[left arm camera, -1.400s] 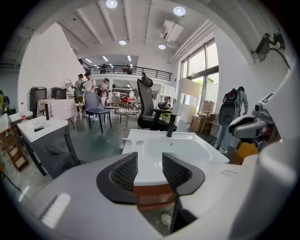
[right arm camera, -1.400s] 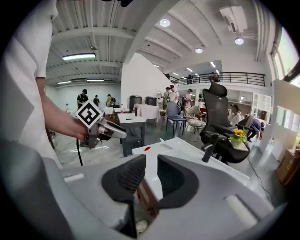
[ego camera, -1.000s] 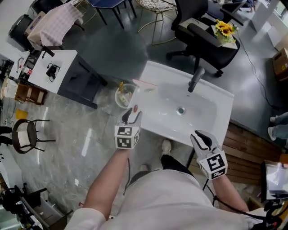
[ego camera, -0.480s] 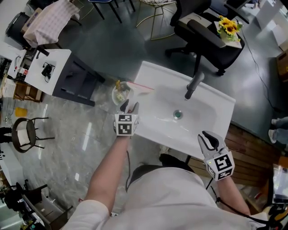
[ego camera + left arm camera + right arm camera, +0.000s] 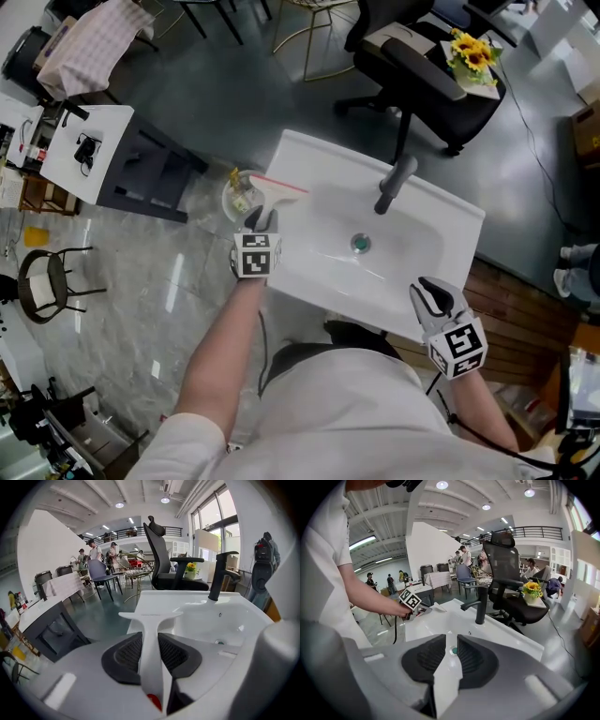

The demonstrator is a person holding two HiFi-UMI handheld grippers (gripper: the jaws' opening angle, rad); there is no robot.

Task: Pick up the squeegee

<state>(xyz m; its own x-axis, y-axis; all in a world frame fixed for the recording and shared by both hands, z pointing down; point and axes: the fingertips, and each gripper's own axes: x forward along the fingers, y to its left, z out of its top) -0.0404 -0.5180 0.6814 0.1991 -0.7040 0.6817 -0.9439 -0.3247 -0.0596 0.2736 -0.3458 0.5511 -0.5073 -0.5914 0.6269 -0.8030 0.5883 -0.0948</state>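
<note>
Pointing blade-first along the left rim of the white sink point(image 5: 314, 150), the squeegee point(image 5: 272, 192) is a white T-shaped tool with a thin red strip along its blade edge. Whether it rests on the rim or has just cleared it, I can't tell from where I stand. Its handle runs back between the jaws of the left gripper point(image 5: 260, 221). In the left gripper view both dark ribbed pads press against the sides of the squeegee point(image 5: 150, 637), so the grip looks made.

It looks like light, stiff moulded plastic, smooth and perhaps a little slick if wet. The handle is the right place to hold it. The blade edge is probably soft rubber and best left untouched. A hold this far back may let the wide head sag or twist, so a level lift seems wise.

The right gripper point(image 5: 427, 292) hangs over the near-right edge of the sink, its jaws slightly apart with nothing between them, only the basin and drain point(image 5: 453, 651) showing through. A dark faucet point(image 5: 394, 184) stands at the far side, and a clear bowl point(image 5: 236, 199) sits just left of the sink.
</note>
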